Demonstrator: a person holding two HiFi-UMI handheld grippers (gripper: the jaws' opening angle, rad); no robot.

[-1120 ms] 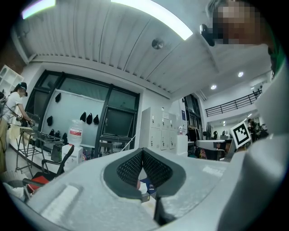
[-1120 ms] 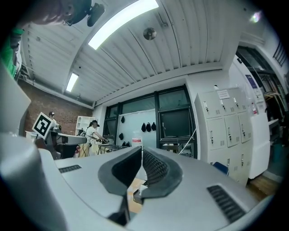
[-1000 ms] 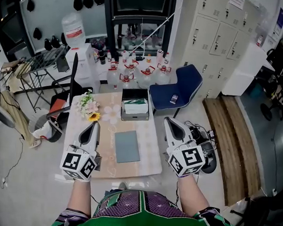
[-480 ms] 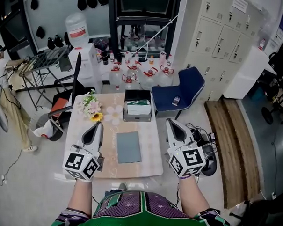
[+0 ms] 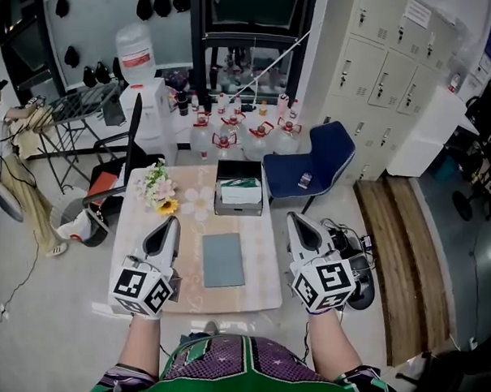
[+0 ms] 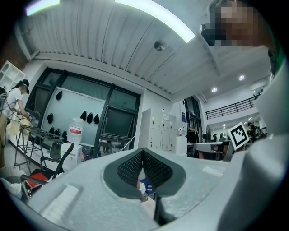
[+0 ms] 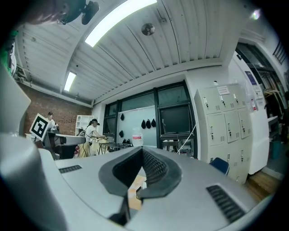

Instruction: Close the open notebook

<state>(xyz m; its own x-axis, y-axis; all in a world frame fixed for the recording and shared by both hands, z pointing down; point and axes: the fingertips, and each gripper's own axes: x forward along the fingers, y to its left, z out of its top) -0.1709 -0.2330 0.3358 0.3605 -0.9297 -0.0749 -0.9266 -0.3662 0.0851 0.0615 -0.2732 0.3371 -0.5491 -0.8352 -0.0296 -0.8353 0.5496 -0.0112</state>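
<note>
A grey-blue notebook (image 5: 223, 259) lies flat with its cover down in the middle of the small table (image 5: 262, 291). My left gripper (image 5: 168, 223) hovers over the table's left side, just left of the notebook, pointing away from me. Its jaws meet at the tip with nothing between them (image 6: 142, 151). My right gripper (image 5: 296, 218) is held beyond the table's right edge, apart from the notebook, and is shut and empty (image 7: 142, 149). Neither gripper touches the notebook.
A bunch of flowers (image 5: 156, 189) stands at the table's far left. A black box (image 5: 238, 187) with a white and green item sits at the far middle. Behind are a blue chair (image 5: 314, 156), several water jugs (image 5: 232, 134) and lockers (image 5: 381, 67).
The head view has drifted slightly. Both grippers and the notebook keep their places.
</note>
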